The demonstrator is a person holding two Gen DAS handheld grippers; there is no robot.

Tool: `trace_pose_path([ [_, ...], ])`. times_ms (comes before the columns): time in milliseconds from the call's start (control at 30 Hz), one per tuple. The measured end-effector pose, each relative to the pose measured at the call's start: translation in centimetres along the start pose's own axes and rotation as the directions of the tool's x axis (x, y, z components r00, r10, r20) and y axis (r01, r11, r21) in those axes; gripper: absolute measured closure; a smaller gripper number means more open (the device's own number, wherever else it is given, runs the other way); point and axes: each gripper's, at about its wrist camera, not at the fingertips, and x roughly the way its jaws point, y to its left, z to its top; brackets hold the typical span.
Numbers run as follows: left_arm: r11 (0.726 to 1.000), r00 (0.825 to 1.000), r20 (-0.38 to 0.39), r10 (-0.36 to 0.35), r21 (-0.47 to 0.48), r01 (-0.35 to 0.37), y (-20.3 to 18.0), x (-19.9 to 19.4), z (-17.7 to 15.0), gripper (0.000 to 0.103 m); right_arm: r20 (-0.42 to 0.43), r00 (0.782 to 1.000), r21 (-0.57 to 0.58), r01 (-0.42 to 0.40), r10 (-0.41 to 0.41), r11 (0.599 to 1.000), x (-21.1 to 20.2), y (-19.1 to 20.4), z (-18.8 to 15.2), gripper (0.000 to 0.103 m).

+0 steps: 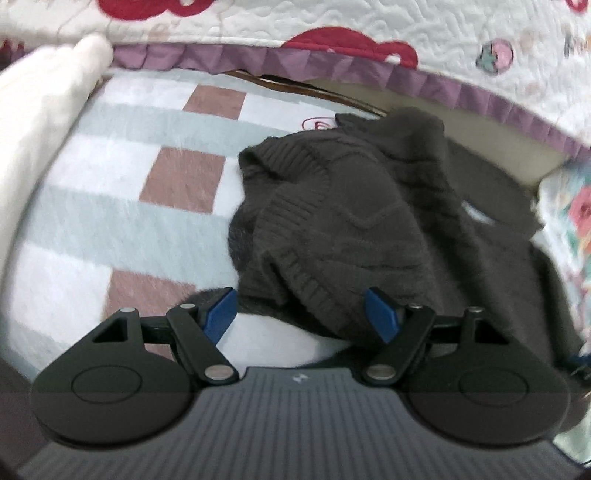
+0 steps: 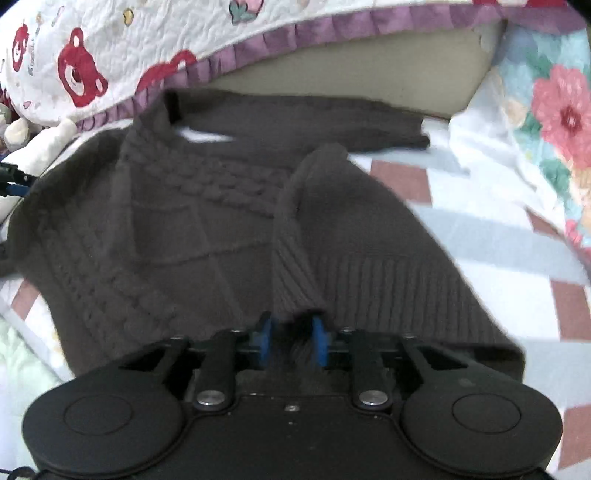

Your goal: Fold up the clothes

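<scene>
On the left, the left hand-held gripper (image 1: 303,314) hangs tilted downward over a bed covered by a checked blanket (image 1: 110,221) of pale blue, white and dusty pink squares; its blue fingertips (image 1: 221,314) stand spread wide with nothing pinched, the near edge of a dark brown cable-knit sweater (image 1: 351,221) lying between and just beyond them. A white plush item (image 1: 44,110) lies along the blanket's left edge, too blurred to identify. Behind runs a white quilt (image 1: 332,18) printed with red bears and edged with a purple ruffle. The sweater sits in a rumpled heap on the blanket, its ribbed hem folded over on top. From the right wrist view, the same sweater (image 2: 166,221) spreads across the bed, one sleeve stretched along the far side below the quilt (image 2: 110,37). The right hand-held gripper (image 2: 291,339) has its blue pads pinching a ribbed cuff (image 2: 291,266) of the other sleeve, which rises from the body. A floral fabric (image 2: 554,110) lies at the far right.
</scene>
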Motion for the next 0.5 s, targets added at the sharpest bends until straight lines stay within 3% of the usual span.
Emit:
trace_pose_path([
  [100, 0.998, 1.0, 0.016, -0.023, -0.059, 0.024, 0.1, -0.2, -0.7, 0.027, 0.04, 0.999, 0.069, 0.01, -0.013, 0.998, -0.9, 0.2, -0.4, 0.055],
  [200, 0.998, 0.999, 0.028, -0.016, -0.065, 0.018, -0.3, -0.3, -1.4, 0.027, 0.116, 0.993, 0.129, 0.012, -0.027, 0.992, -1.3, 0.5, -0.7, 0.052],
  [233, 0.999, 0.999, 0.036, 0.001, -0.053, 0.001, -0.5, -0.4, -1.6, 0.027, 0.139, 0.988, 0.126, 0.045, -0.063, 0.991, -1.6, 1.0, -0.7, 0.047],
  [333, 0.998, 0.999, 0.032, 0.006, -0.065, -0.004, -0.3, -0.6, -1.8, 0.027, 0.185, 0.97, 0.022, 0.159, -0.161, 0.987, -1.5, 2.8, -0.8, 0.034],
  [500, 0.994, 0.999, 0.034, -0.01, -0.109, 0.014, 0.1, -0.8, -1.5, 0.027, 0.147, 0.97, -0.062, 0.203, -0.192, 0.977, 1.5, 3.5, -0.6, 0.035],
])
